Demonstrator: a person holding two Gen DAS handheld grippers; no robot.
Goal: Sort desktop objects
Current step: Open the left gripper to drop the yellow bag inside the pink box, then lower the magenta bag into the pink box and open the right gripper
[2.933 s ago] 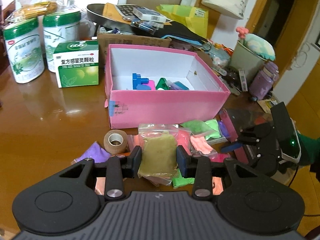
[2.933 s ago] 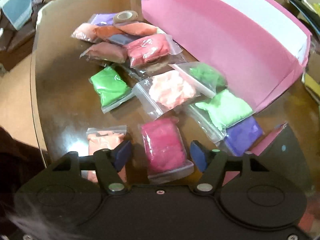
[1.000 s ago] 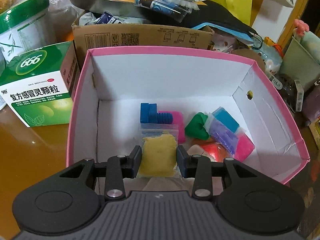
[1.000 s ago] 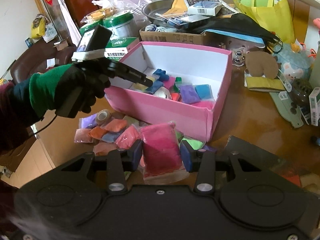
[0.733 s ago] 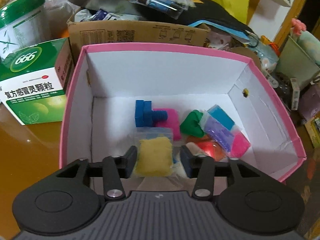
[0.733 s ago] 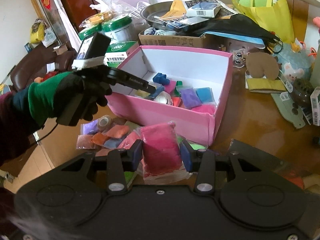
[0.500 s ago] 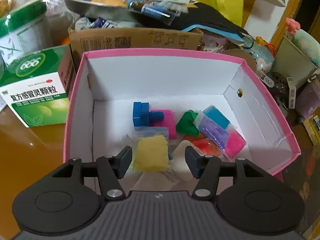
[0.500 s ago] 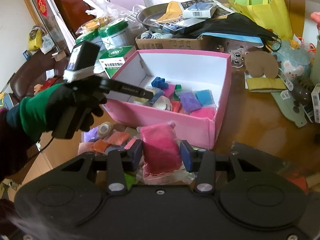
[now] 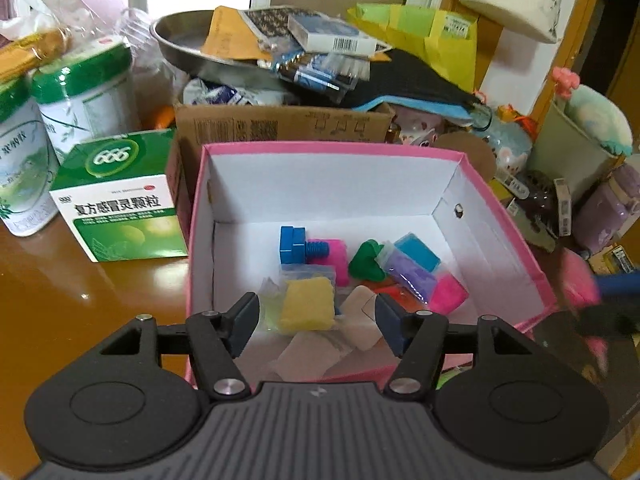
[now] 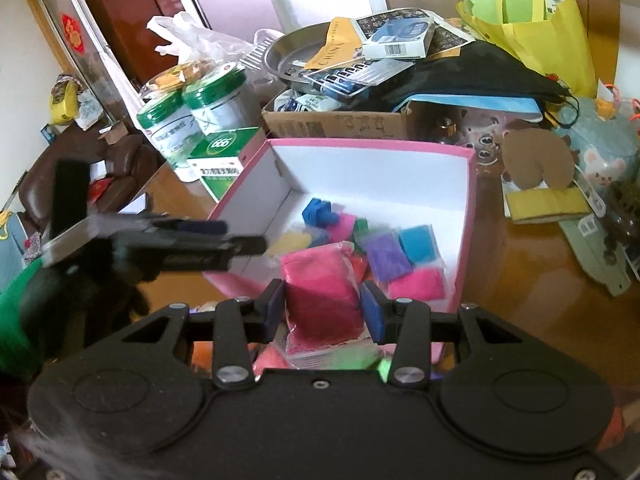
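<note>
My left claw [image 9: 316, 322]: spread wide and holding nothing; both dark blue pads stand clear of everything, above the near end of the box
Yellow clay in a clear plastic bag [image 9: 307, 304]: lying loose on the white floor of the pink cardboard box [image 9: 504, 216], between my open left fingers but touching neither
My right claw [image 10: 322, 311]: closed firmly on a magenta clay bag of clear plastic [image 10: 320, 292]; both pads press its sides; it hangs over the near rim of the box
Box contents: a blue plastic toy bolt [image 9: 294, 245] near the back; a green plastic piece [image 9: 366, 266] beside it; purple, cyan and pink clay bags [image 9: 416, 268] toward the right wall; pale bags at the near end
Beside the box: a green and white medicine carton [image 9: 120, 196] on the brown wooden table [image 9: 80, 300], left of the box; a brown cardboard carton [image 9: 280, 124] just behind
</note>
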